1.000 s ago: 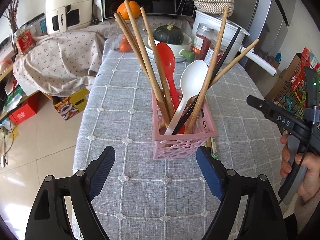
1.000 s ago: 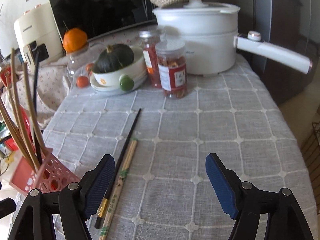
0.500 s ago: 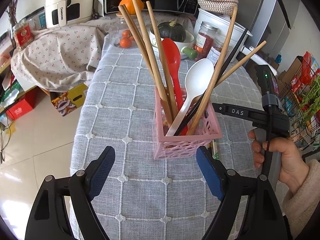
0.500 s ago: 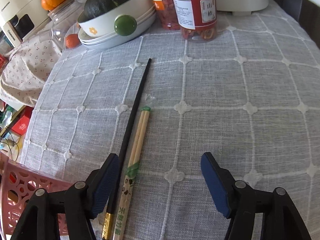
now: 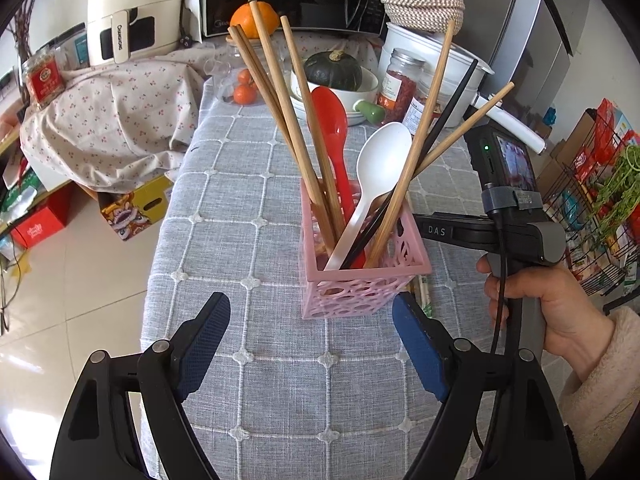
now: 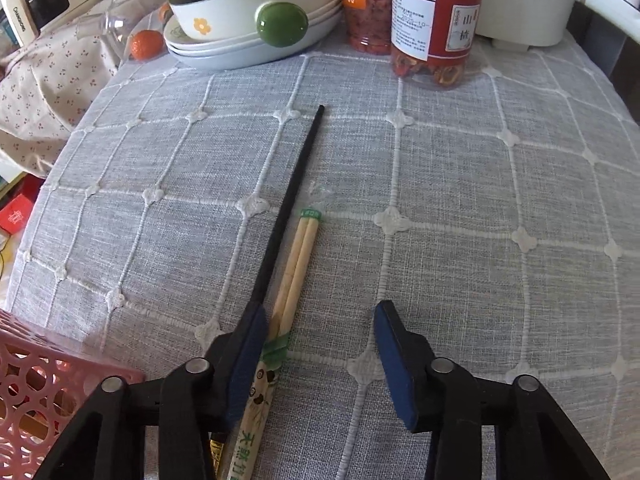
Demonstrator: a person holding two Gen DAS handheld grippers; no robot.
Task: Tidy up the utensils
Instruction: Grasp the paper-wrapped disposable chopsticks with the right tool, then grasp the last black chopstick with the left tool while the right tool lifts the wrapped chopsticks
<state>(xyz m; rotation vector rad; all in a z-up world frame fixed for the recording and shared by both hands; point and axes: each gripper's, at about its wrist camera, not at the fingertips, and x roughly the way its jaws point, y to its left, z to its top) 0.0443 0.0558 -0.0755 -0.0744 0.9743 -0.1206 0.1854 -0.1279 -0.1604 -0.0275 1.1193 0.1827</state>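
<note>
A pink perforated basket (image 5: 362, 268) stands on the grey checked tablecloth (image 5: 240, 216). It holds several wooden chopsticks, a black chopstick, a red spoon (image 5: 331, 128) and a white spoon (image 5: 380, 168). My left gripper (image 5: 310, 344) is open and empty, just in front of the basket. My right gripper (image 6: 320, 336) is open, low over the cloth. A loose black chopstick (image 6: 292, 204) and a wrapped pair of wooden chopsticks (image 6: 298, 260) lie by its left finger (image 6: 250, 344). The basket's corner (image 6: 36, 384) shows at lower left.
At the table's far end stand stacked bowls with a dark squash (image 5: 334, 70), two jars (image 6: 436, 20), a white pot (image 5: 432, 60) and small oranges (image 5: 244, 94). A microwave and a white appliance are behind. A wire rack (image 5: 600, 208) stands right of the table.
My right gripper has moved down and forward, close to the loose chopsticks, and its fingers have narrowed. My left gripper has drawn slightly nearer the basket.
</note>
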